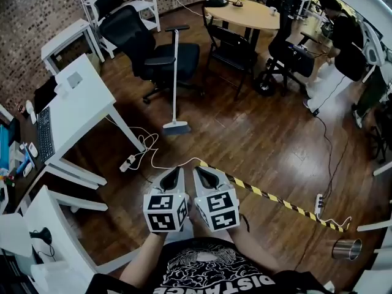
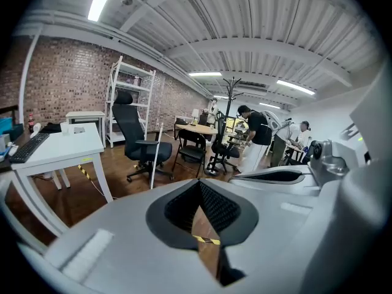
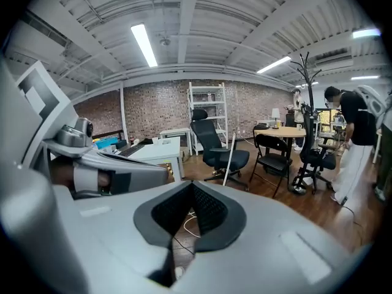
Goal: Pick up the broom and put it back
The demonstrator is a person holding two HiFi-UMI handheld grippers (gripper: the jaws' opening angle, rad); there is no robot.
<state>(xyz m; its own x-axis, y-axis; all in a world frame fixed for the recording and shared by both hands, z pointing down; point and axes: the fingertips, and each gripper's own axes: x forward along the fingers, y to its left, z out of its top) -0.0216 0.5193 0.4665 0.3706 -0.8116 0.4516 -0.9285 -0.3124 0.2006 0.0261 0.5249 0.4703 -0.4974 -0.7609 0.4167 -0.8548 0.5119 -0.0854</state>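
Head view: broom (image 1: 175,78) upright beside chair (image 1: 142,45), open floor (image 1: 245,136) before it.

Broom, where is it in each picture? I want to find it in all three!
Head view: the broom stands upright in the upper middle, by the black office chair.
Left gripper view: the broom is a thin white stick left of centre, in front of that chair.
Right gripper view: the broom is just right of centre, beside the chair.
Shared landmark: the black office chair.
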